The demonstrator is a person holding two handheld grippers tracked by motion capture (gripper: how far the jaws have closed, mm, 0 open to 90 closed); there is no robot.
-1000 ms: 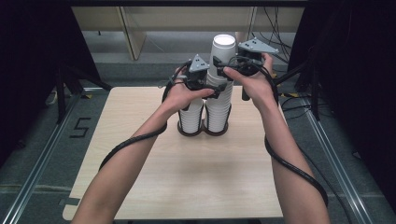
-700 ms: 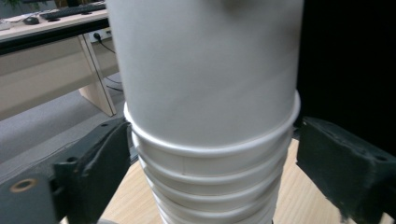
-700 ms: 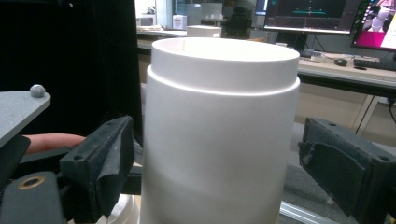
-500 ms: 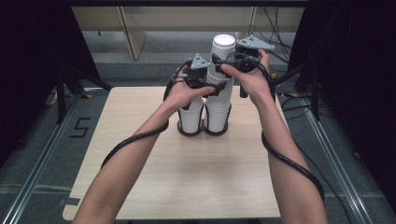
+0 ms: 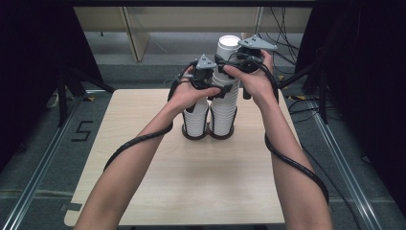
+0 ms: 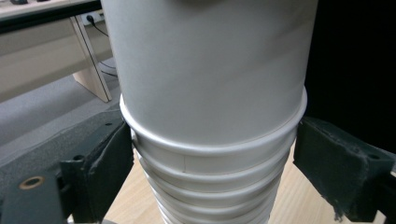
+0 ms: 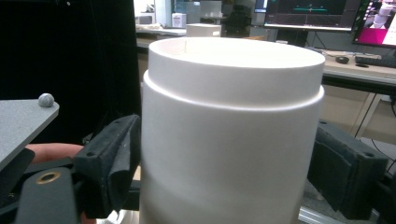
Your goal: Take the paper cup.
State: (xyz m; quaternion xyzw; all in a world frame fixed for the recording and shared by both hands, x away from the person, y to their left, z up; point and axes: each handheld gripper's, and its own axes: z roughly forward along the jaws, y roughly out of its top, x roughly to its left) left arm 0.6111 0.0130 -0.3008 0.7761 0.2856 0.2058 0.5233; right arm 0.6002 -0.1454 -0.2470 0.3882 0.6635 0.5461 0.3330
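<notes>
**High view and both gripper views: tongs at the taller cup stack**

High view: two stacks of white paper cups stood side by side in dark ring holders at the far middle of the desk [image 5: 143, 158]. The shorter stack [image 5: 196, 120] was on the left, the taller stack [image 5: 225, 96] on the right. The left tongs [image 5: 216, 91] reached in at the taller stack's mid height, and the right tongs [image 5: 239, 62] sat up at the top cup [image 5: 229, 48].

Left gripper view: the jaws stood either side of the nested rims [image 6: 210, 163] just under the top cup. Both had just been closing with the stack between them. The left pad looked close against the rims; a narrow gap showed at the right pad, so no firm clamp was confirmed.

Right gripper view: the jaws flanked the top cup [image 7: 231, 130] below its upturned base and had just been closing on it. The left pad appeared to touch the wall; the right pad stood just clear.

Assessment: the cups are judged light, thin-walled and easily crushed, and nested ones tend to stick. Hold low on the wall near the stiffer rim, squeeze gently, and steady the stack below.
</notes>
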